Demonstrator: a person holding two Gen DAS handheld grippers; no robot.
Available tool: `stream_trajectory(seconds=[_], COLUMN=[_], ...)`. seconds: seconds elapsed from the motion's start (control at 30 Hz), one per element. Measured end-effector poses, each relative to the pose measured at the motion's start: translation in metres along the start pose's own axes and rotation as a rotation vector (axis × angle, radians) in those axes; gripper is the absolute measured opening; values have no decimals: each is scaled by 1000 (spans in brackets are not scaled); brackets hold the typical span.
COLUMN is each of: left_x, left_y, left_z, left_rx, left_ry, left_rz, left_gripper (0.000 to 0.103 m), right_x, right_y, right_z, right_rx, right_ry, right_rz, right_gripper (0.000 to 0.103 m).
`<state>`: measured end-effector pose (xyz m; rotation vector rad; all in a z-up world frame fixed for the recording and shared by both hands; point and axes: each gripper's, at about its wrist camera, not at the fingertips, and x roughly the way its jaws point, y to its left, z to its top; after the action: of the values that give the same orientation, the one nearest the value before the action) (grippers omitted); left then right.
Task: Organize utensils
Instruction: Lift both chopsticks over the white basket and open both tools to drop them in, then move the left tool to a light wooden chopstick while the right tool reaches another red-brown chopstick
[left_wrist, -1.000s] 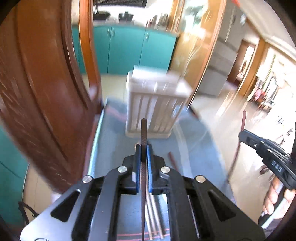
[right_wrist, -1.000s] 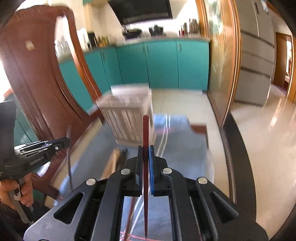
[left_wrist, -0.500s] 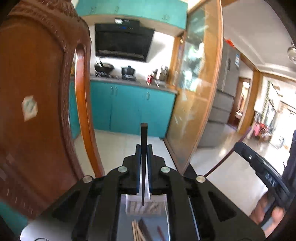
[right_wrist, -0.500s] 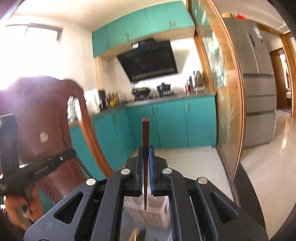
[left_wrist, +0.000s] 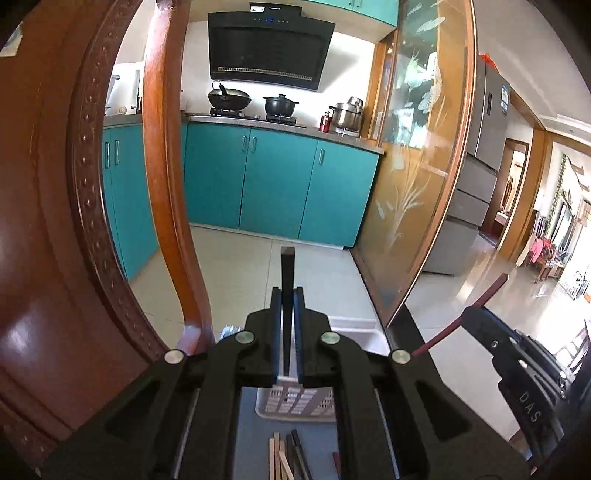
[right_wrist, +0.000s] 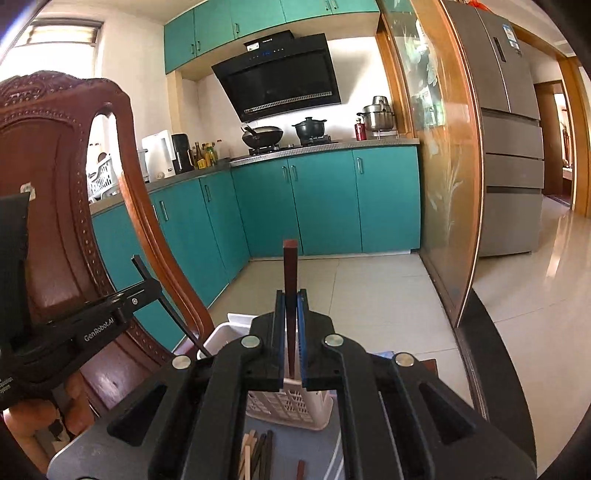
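**Chopsticks in transit to basket**

Left hand-held gripper (left_wrist: 287, 332) – clamped on a dark chopstick (left_wrist: 287, 280). Right hand-held gripper (right_wrist: 291, 332) – clamped on a reddish chopstick (right_wrist: 290, 280). Both sticks stand upright above the white basket (right_wrist: 291, 406). Likely light, stiff, slippery; best pinched mid-shaft. Loose chopsticks (right_wrist: 258, 454) lie near on the blue-covered worktop (left_wrist: 258, 435). Room: teal kitchen cabinets, tiled floor, wooden chair left.
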<state>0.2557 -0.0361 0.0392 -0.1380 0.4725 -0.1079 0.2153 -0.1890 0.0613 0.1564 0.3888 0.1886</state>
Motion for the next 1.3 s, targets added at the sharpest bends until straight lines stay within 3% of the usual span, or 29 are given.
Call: stream_trajectory(seconds=[0.07, 0.2, 0.33, 0.4, 0.5, 0.53, 0.6, 0.73, 0.9, 0.97, 1.03, 1.07, 1.3], left_x=[-1, -28, -61, -69, -60, -55, -47, -44, -47, -49, -50, -49, -29], left_y=[-3, -6, -4, 1, 4, 5, 8, 16, 17, 17, 17, 17, 20], left_z=[-3, -18, -46, -70, -113, -126, -154, -179, -182, -181, -181, -181, -186], left_rx=[13, 43, 78, 93, 118, 129, 153, 128, 135, 135, 131, 129, 91], left_ry=[-4, -37, -61, -13, 115, 156, 229, 292, 295, 292, 295, 296, 364], left_rz=[-2, -3, -2, -17, -18, -22, -10, 1, 11, 9, 5, 4, -36], left_gripper=[7, 11, 19, 22, 22, 22, 22, 22, 22, 22, 22, 22, 22], right_x=[-10, -32, -82, -104, -88, -65, -29, 9, 33, 33, 33, 34, 25], right_y=[4, 8, 5, -2, -4, -5, -8, -5, 13, 19, 21, 18, -17], right_z=[-3, -10, -37, -64, -100, -121, -150, -184, -204, -209, -208, -207, -202], right_rx=[-9, -24, -44, -32, -66, -99, -101, -60, -71, -100, -120, -112, 33], right_ry=[-14, -41, -116, -153, 0, 149, 352, 539, 632, 625, 619, 620, 619], right_rz=[-7, -7, 28, 76, 25, -28, -57, -11, -38, -62, -83, -83, -129], right_gripper=[10, 37, 38, 38, 38, 38, 38, 38, 39, 37, 12, 8, 6])
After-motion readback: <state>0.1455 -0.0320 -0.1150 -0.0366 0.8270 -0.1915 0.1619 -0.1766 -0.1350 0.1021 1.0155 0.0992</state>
